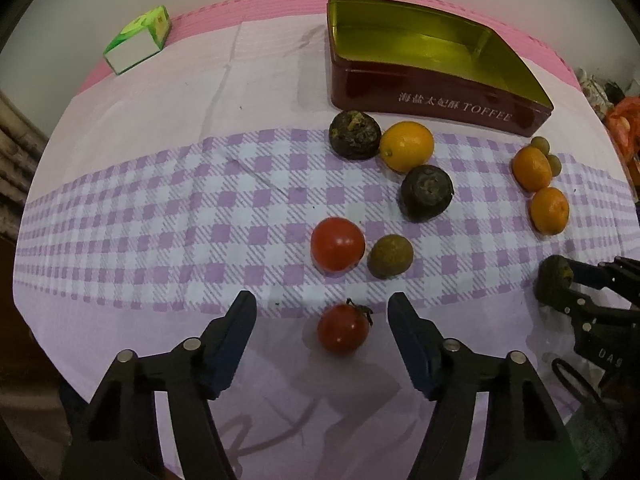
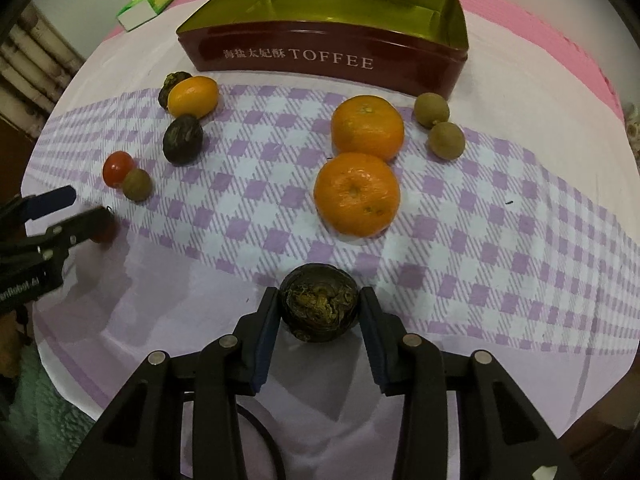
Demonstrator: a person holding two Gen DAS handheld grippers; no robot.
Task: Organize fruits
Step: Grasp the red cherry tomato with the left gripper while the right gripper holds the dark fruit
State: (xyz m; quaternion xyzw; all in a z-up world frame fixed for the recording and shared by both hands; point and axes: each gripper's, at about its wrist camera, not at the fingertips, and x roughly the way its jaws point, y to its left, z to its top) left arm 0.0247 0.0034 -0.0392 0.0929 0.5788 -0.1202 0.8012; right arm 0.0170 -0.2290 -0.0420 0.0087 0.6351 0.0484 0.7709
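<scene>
A dark, wrinkled round fruit (image 2: pixel 318 307) sits low in the centre of the right wrist view, between the spread fingers of the right hand-held gripper (image 2: pixel 320 312); whether the pads touch it I cannot tell. The left hand-held gripper (image 1: pixel 322 320) is released, a glossy red cherry tomato (image 1: pixel 343 329) between its fingers, untouched. Both rest on the purple-checked cloth surface (image 2: pixel 500 208). Smooth dimpled oranges (image 2: pixel 357 194) lie mid-frame, before the red, gold-lined metal TOFFEE tin (image 2: pixel 332 56) at top.
</scene>
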